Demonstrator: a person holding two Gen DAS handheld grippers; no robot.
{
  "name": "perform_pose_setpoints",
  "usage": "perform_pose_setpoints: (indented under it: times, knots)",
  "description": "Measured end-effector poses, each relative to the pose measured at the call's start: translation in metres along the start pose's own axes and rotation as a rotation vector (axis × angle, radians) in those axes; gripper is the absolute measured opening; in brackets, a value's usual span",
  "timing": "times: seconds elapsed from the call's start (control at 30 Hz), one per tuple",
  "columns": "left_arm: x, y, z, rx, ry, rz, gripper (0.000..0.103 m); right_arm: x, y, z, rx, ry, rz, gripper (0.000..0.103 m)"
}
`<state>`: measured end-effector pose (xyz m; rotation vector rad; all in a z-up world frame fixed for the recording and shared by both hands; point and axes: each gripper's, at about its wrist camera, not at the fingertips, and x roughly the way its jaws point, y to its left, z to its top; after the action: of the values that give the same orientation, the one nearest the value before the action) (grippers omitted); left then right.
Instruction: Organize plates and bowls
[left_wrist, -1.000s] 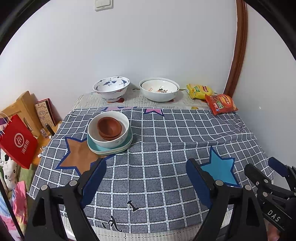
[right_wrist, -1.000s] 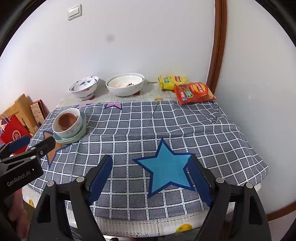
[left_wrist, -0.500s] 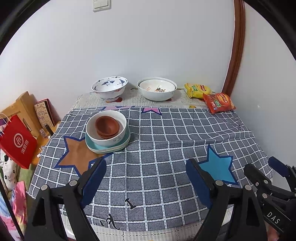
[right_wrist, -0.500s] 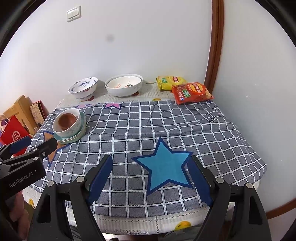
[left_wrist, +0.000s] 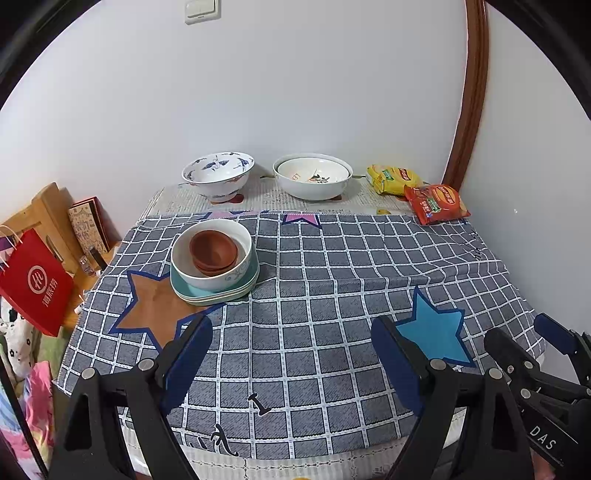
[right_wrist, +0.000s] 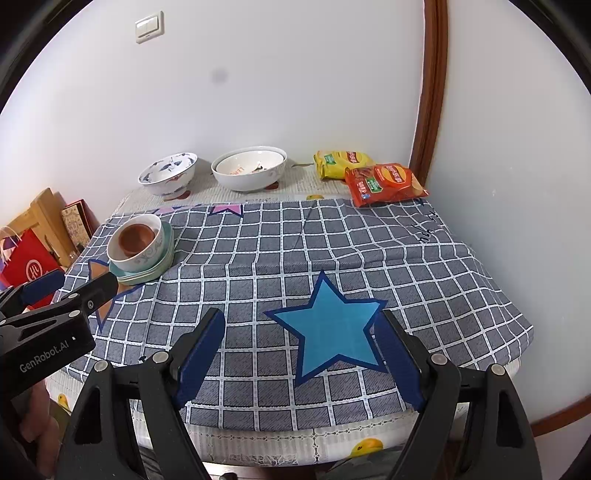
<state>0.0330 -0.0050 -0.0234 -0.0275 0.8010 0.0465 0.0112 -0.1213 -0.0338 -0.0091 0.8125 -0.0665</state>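
- Hovering over the worktop's (left_wrist: 332, 295) near edge, both tools, left (left_wrist: 291, 354) and right (right_wrist: 301, 350), were spread, holding nothing.
- Stacked bowls (left_wrist: 212, 254) sat on plates (left_wrist: 207, 293) near the left edge.

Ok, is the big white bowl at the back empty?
Not empty: the big white bowl holds a smaller bowl nested inside, its second rim visible. No food seen.

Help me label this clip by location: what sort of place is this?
Probably a corner of a home, not a lab: a small table under a checked star-patterned cloth, household bowls stacked on plates, snack packets by the wall, and a red shopping bag alongside.
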Motion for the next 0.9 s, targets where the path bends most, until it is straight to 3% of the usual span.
perform_pose_setpoints:
  times: [0.9]
  knots:
    - [-0.0039,-0.0011,-0.0005,-0.006,-0.008,0.004,0.087,-0.008,0.001,-0.0013,0.003,-0.018,0.001,0.082]
